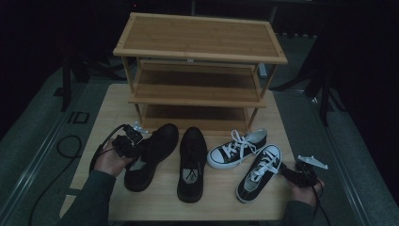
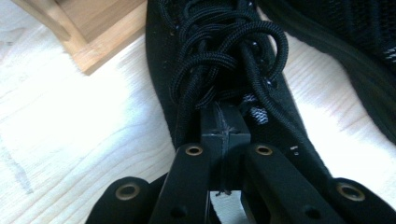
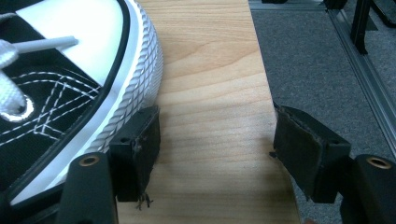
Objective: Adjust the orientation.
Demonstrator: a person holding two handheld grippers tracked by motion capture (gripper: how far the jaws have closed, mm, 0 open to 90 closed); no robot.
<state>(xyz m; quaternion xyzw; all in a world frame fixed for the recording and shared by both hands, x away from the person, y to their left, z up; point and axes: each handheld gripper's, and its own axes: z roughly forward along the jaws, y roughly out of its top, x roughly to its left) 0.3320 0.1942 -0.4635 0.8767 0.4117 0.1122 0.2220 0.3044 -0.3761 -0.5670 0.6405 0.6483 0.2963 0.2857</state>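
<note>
Black lace-up shoe [image 1: 150, 155] lies at about 9 o'clock of the bamboo table [image 1: 108, 108], with the left gripper [image 1: 128, 142] on its upper. A second black shoe [image 1: 192, 162] and two black-and-white sneakers [image 1: 259, 172] lie toward 3 o'clock, before the wooden shoe rack [image 1: 200, 52].

Left gripper view: the jaws are pressed together on the shoe's upper, just under the black laces [image 2: 219, 56].

Right gripper view: the right gripper [image 3: 217, 149] stands wide open with nothing between its jaws, one jaw just beside the sneaker's white sole at 9 o'clock.
</note>
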